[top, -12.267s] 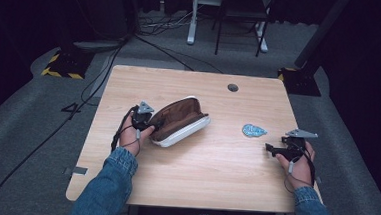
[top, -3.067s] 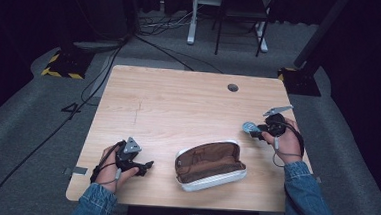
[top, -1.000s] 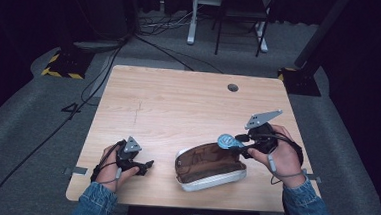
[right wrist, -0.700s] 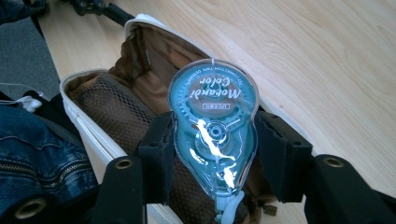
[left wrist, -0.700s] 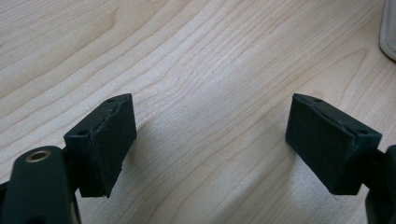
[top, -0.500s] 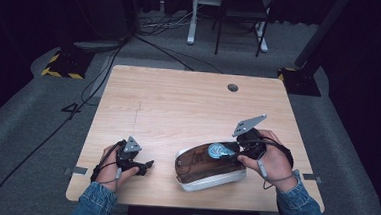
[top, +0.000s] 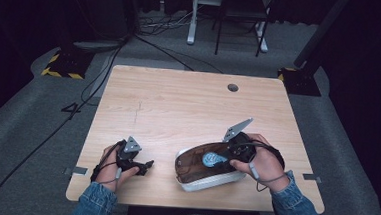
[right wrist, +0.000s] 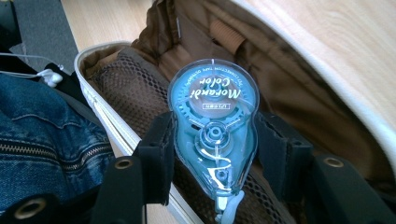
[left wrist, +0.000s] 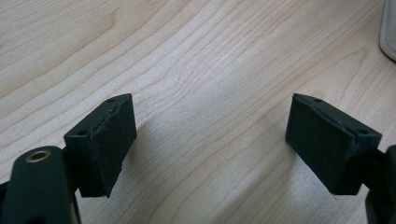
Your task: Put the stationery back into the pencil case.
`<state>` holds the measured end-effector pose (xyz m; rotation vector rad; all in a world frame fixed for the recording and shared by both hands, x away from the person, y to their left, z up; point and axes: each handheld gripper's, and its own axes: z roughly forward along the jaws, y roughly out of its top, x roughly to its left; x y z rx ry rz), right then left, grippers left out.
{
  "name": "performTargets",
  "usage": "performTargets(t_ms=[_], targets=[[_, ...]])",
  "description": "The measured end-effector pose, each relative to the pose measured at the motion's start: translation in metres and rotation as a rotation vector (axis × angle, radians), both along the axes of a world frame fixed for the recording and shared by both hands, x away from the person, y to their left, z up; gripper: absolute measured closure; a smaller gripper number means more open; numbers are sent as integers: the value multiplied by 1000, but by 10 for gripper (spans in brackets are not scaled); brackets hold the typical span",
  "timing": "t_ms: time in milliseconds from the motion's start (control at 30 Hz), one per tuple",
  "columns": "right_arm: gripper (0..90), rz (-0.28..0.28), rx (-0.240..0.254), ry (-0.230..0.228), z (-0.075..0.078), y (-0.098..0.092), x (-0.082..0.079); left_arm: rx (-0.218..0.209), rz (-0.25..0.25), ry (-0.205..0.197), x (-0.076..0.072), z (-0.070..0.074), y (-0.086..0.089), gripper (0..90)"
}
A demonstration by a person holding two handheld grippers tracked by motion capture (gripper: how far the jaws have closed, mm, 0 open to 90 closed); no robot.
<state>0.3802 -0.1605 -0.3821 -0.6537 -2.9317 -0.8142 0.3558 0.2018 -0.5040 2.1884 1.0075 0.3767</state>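
A brown pencil case (top: 198,164) with a white rim lies open near the table's front edge; its mesh pocket and brown lining (right wrist: 154,93) show in the right gripper view. My right gripper (top: 224,158) is shut on a clear blue correction-tape dispenser (right wrist: 213,123), whose label reads "Morandi Color". The blue dispenser (top: 214,159) hangs just over the case's open mouth. My left gripper (top: 146,166) rests on the wood to the left of the case, its pads (left wrist: 106,140) wide apart over bare tabletop: open.
The light wooden table (top: 178,107) has a round cable hole (top: 233,87) at the back right. Denim sleeves (right wrist: 42,154) sit at the front edge. Cables, a chair base and hazard-striped blocks lie on the dark floor behind.
My right gripper has carried the tape dispenser leftward and down, from beside the case's right end to over its open mouth. The left gripper has stayed put.
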Motion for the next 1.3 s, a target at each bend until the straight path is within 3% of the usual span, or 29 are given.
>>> performTargets(t_ms=[300, 633, 833, 1167, 1267, 1300], targets=[[505, 22, -25, 30, -14, 10, 2, 0, 0, 0, 0, 0, 0, 165], [504, 19, -4, 49, -26, 13, 7, 0, 0, 0, 0, 0, 0, 165], [503, 7, -3, 19, -27, 14, 9, 1, -1, 2, 0, 0, 0, 165], [497, 5, -3, 19, -36, 16, 12, 1, 0, -1, 0, 0, 0, 165], [365, 10, 7, -16, -38, 17, 12, 3, -2, 2, 0, 0, 0, 165], [369, 12, 9, -24, -37, 17, 12, 2, -1, -1, 0, 0, 0, 165]])
